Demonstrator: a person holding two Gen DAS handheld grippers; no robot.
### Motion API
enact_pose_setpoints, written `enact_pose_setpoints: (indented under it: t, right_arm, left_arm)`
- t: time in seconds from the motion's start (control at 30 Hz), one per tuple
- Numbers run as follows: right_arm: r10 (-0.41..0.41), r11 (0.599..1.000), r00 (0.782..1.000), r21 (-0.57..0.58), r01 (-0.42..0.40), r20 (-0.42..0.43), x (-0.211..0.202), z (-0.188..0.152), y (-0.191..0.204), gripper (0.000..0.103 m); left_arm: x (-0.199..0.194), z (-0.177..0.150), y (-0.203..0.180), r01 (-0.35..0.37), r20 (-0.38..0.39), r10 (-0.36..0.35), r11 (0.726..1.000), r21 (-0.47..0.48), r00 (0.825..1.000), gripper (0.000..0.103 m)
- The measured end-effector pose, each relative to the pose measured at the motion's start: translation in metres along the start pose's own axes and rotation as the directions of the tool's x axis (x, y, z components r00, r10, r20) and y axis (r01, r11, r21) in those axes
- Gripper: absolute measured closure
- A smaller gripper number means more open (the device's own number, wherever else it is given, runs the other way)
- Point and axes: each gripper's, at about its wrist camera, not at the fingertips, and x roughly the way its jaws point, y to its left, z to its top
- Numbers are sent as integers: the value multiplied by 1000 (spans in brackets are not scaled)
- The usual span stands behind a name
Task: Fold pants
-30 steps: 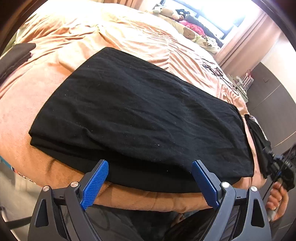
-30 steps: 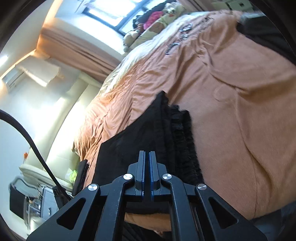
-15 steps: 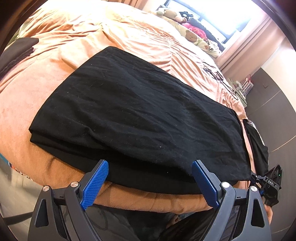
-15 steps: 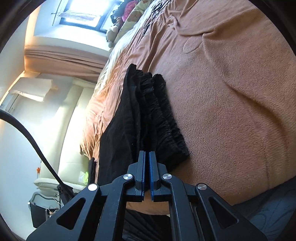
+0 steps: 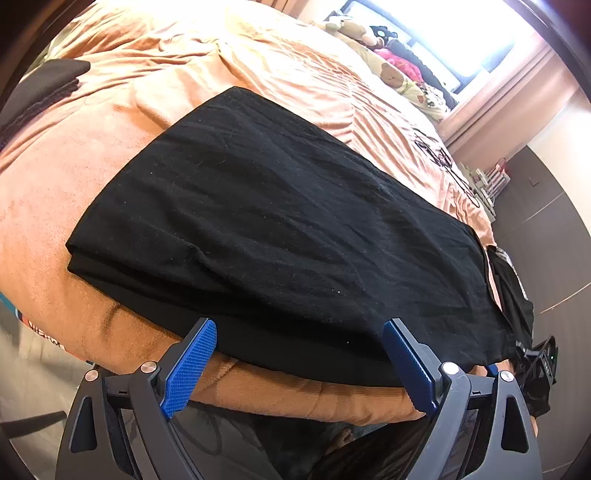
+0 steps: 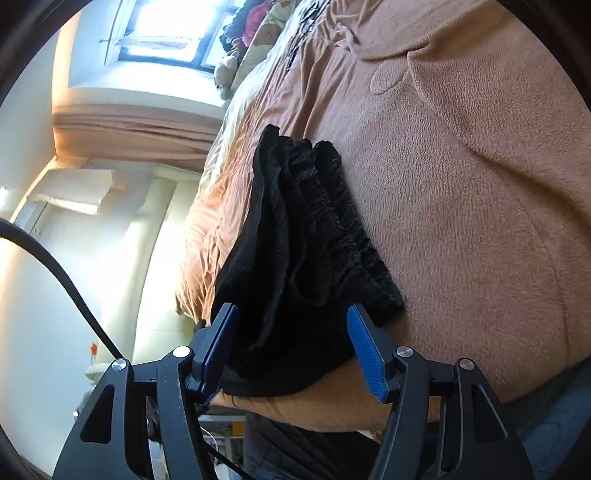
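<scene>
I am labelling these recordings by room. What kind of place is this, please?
Most likely a home bedroom: black pants lie on a bed with a peach blanket, soft toys sit by a bright window, and curtains hang there.

I am seeing matt black woven cloth pants point(image 5: 280, 229), their gathered waistband point(image 6: 343, 236) looking ribbed, lying on a fuzzy peach fleece blanket point(image 6: 480, 192); my grippers' blue plastic pads point(image 5: 190, 363) are showing knurled faces.

We cannot see the pants' point(image 5: 280, 229) lower layers, which the top fold covers. The right gripper point(image 5: 537, 369) is cut off at the right edge. The far toys point(image 5: 391, 72) blur in window glare.
</scene>
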Motion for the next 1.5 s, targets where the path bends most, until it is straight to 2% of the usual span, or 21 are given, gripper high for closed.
enact_pose_setpoints:
  t: [0.27,0.33,0.43,0.63,0.77,0.87,0.97,1.17,1.33,1.5]
  right_arm:
    - [31,996,999,76,-35,43,1,1,-7,44]
    - [25,993,999,116,-30,42,-1,-4,-15,54]
    - [24,986,999,161,-32,48,-7,-12,-25,62]
    - [38,982,998,184,-48,59,-15,-19,-26,64]
    - [34,995,996,90,-41,82,-18,1,-8,64]
    - [20,1000,998,0,-20,63,-9,25,11,63]
    - [-22,996,999,-90,25,31,9,47,32,54]
    - [-107,965,994,-242,99,-19,51,88,69,53]
    - [-185,937,981,-312,158,-58,90,119,86,53]
    - [-233,907,967,-380,180,-98,133,146,98,53]
  left_arm:
    - [2,-3,3,-1,-7,1,1000,-5,1000,10]
    - [1,-2,5,0,-7,0,1000,-11,1000,10]
    - [-3,-1,7,-2,5,2,1000,-15,1000,10]
    - [-16,5,18,-12,42,13,999,-35,999,10]
    - [-26,12,30,-25,67,28,998,-51,997,10]
    - [-31,16,43,-38,84,44,997,-72,996,10]
    - [-35,22,58,-51,95,61,993,-104,994,10]
    - [-37,34,84,-97,114,116,983,-159,987,10]
    - [-29,44,100,-135,105,158,972,-194,982,10]
    - [-19,49,108,-164,82,184,964,-208,979,10]
